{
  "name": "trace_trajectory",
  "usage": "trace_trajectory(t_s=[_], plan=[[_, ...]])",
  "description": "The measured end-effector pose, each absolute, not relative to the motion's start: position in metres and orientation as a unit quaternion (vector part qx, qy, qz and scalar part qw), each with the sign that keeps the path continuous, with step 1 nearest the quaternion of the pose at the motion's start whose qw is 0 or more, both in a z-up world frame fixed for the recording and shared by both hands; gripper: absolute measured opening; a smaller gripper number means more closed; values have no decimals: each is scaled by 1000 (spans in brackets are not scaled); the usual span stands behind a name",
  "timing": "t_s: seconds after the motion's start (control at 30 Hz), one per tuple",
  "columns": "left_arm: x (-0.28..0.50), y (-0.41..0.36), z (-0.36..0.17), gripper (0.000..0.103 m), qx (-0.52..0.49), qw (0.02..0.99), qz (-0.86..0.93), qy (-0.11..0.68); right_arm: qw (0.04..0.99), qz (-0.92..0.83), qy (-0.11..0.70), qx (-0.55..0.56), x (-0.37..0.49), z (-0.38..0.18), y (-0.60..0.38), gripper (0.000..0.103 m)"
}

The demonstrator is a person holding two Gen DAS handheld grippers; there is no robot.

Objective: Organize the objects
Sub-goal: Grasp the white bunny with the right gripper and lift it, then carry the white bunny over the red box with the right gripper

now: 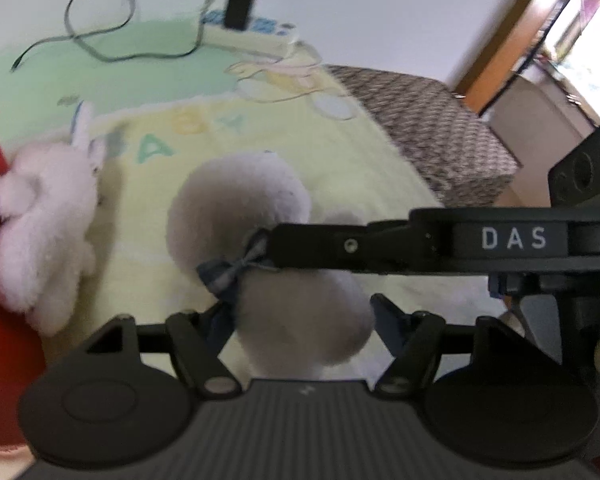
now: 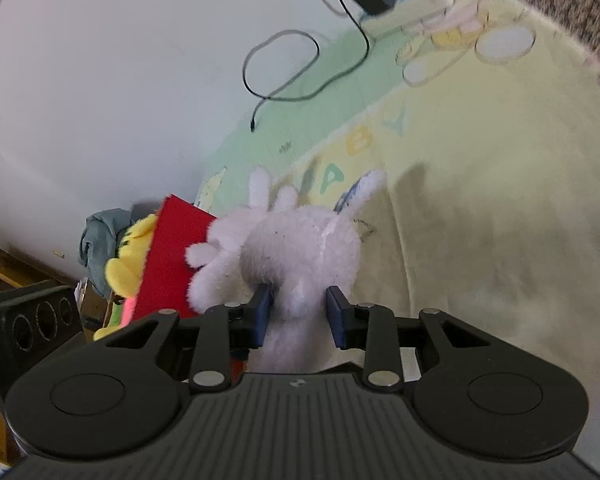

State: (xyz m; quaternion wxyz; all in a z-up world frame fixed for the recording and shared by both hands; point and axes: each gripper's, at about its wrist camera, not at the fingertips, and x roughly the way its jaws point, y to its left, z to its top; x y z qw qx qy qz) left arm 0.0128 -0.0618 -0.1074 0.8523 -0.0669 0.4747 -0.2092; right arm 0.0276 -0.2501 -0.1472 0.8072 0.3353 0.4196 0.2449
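Two white plush toys are seen on the pale yellow-and-green "BABY" blanket (image 1: 340, 168). A round fluffy white plush with a blue bow (image 1: 300, 312) is clenched between the pads of the left gripper (image 1: 300, 320); its head lies at 12 o'clock. A fluffy white long-eared rabbit plush (image 2: 300, 256) is grasped by the right gripper (image 2: 298, 314). One red box (image 2: 168, 256) stands at 10 o'clock, its contents partly hidden. Both views are blurred.
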Motion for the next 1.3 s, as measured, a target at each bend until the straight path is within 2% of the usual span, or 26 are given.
trace_trajectory(t_s=[0.27, 0.73, 1.0, 1.3], plan=[[-14, -39, -55, 72, -75, 875, -239, 415, 843, 249, 348, 325, 1, -98, -234, 33], [-64, 97, 21, 72, -90, 929, -195, 301, 858, 333, 263, 289, -2, -26, -111, 33], [-72, 179, 10, 72, -102, 935, -143, 308, 844, 376, 278, 261, 23, -34, -20, 33], [-58, 241, -34, 72, -122, 920, -116, 355, 838, 378, 324, 223, 31, -60, 52, 33]])
